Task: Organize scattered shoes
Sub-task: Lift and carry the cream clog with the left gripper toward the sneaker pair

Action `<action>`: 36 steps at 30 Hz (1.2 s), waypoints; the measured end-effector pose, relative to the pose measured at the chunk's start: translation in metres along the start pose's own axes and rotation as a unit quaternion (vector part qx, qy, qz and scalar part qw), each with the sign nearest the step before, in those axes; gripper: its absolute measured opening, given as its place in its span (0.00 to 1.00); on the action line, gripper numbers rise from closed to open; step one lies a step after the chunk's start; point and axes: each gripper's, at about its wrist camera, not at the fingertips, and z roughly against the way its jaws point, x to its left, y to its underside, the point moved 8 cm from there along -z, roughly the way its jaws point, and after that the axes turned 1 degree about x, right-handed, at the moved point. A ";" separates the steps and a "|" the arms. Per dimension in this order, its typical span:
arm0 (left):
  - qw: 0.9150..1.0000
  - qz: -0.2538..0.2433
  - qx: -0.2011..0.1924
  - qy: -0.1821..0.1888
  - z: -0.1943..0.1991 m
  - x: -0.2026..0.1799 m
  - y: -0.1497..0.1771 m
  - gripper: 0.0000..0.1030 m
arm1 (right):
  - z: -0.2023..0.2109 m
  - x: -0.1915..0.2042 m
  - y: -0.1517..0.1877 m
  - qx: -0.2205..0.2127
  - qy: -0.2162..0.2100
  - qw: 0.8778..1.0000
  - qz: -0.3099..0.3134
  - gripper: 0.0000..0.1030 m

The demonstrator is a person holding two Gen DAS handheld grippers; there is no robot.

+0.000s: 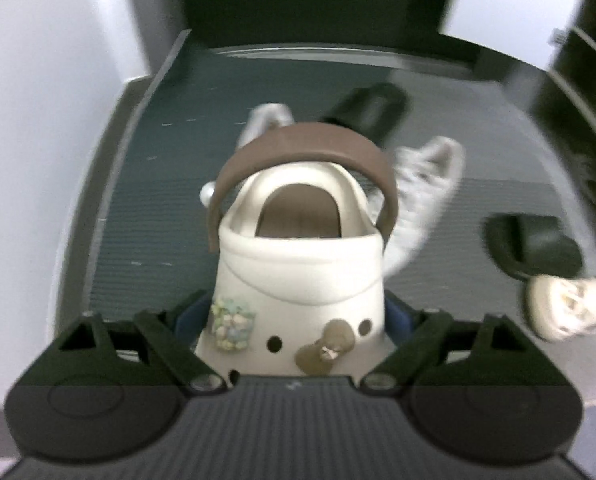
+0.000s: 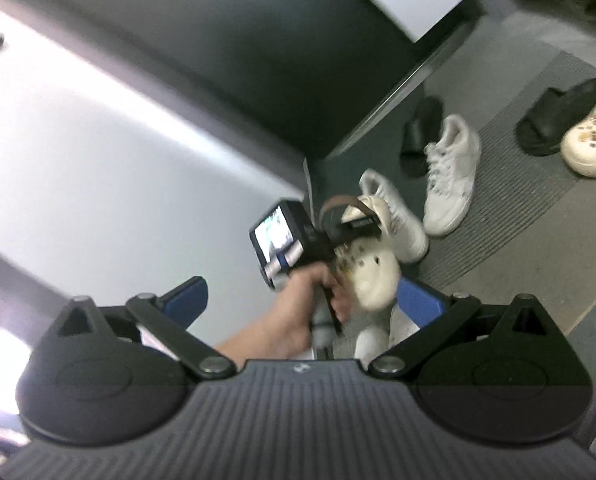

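My left gripper (image 1: 298,312) is shut on a cream clog (image 1: 298,280) with a brown heel strap and charms, held above a dark ribbed mat (image 1: 146,208). The same clog (image 2: 372,264) shows in the right wrist view, carried by the left hand. My right gripper (image 2: 316,300) is open and empty, its blue pads (image 2: 190,296) wide apart. On the mat lie two white sneakers (image 1: 422,196) (image 2: 452,176), two black slides (image 1: 372,110) (image 1: 534,246) and a second cream clog (image 1: 564,312) (image 2: 592,140).
A white wall (image 1: 38,80) runs along the left. A dark door (image 1: 310,0) stands behind the mat. A dark slatted shoe rack (image 1: 582,60) is at the right edge. Grey floor (image 2: 570,236) borders the mat.
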 end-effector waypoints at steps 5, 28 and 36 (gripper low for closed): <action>0.999 -0.016 0.044 0.018 -0.028 -0.060 0.071 0.87 | 0.025 -0.013 -0.010 -0.032 -0.002 0.999 -0.033 1.00; 0.988 -0.087 0.126 0.026 -0.094 -0.132 0.214 0.96 | 0.047 -0.028 -0.026 -0.057 -0.005 0.998 -0.035 1.00; 0.984 -0.151 0.094 0.002 0.015 -0.106 0.187 0.96 | 0.040 -0.022 -0.018 -0.048 0.000 0.999 -0.011 1.00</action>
